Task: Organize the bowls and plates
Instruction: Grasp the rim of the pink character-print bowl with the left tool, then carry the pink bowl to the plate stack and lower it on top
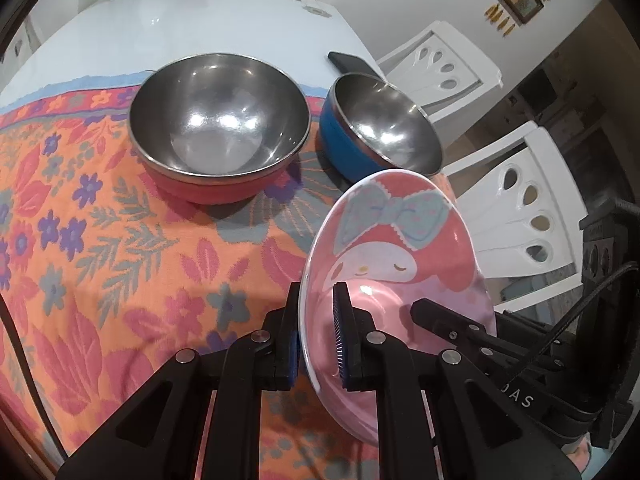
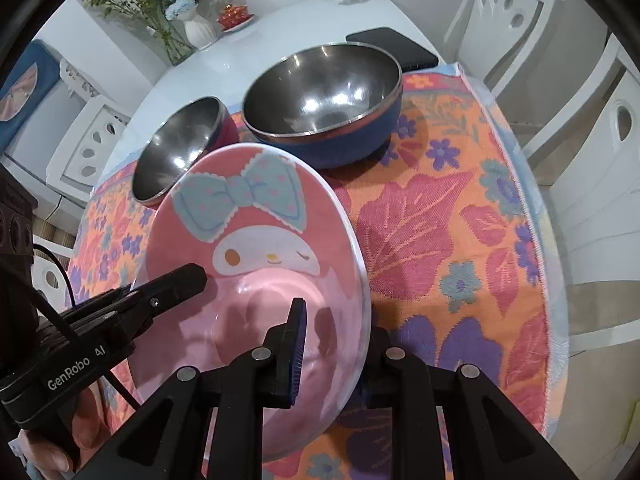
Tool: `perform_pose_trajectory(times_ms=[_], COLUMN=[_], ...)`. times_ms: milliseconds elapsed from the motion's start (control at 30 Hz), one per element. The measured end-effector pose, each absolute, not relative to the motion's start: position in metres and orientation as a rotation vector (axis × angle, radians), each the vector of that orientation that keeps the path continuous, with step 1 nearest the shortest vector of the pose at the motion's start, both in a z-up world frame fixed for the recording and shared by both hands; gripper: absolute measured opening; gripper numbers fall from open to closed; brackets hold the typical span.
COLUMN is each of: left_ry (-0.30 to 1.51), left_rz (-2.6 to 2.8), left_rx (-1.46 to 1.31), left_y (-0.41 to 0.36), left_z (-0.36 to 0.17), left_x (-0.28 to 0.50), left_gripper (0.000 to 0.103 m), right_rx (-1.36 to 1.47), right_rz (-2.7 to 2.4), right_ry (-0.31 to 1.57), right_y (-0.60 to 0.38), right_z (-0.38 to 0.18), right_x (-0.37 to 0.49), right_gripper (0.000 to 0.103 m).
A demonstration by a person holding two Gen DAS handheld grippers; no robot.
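Between both grippers the pink bowl (image 1: 396,264) is held tilted; left gripper (image 1: 318,336) and right gripper (image 2: 336,344) each clamp opposite rims, steel bowls ahead.

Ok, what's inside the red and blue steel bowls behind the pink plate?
Both look empty: the red bowl shows bare steel all the way down. The blue bowl shows bare steel too, but the pink plate covers its near edge in the left wrist view.
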State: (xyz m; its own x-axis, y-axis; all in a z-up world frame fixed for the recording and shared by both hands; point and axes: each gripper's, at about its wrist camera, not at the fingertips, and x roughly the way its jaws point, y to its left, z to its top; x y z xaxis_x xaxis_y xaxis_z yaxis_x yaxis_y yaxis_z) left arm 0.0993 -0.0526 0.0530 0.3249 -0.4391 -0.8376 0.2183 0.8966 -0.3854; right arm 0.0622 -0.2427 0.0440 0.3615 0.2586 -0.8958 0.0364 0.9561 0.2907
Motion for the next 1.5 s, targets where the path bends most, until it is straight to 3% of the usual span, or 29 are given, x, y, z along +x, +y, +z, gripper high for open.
perform_pose_trajectory(times_ms=[500, 867, 1500], left_ry=[1.071, 1.173, 1.223], left_rz=[-0.465, -0.456, -0.476], left_rx=[-0.212, -0.228, -0.183], left_y=[-0.019, 0.012, 0.016], left_z=[0.11, 0.073, 0.045], left_x=[0.015, -0.052, -0.074], left_gripper=[0.011, 0.011, 0.011], right_rx=[0.233, 0.234, 0.262], right_rz=[0.167, 0.136, 0.054], right_ry=[1.139, 1.239, 1.25], right_y=[-0.207, -0.174, -0.175], right_z=[0.111, 0.078, 0.053], right_x=[-0.019, -0.086, -0.112], right_gripper=[0.02, 0.021, 0.021])
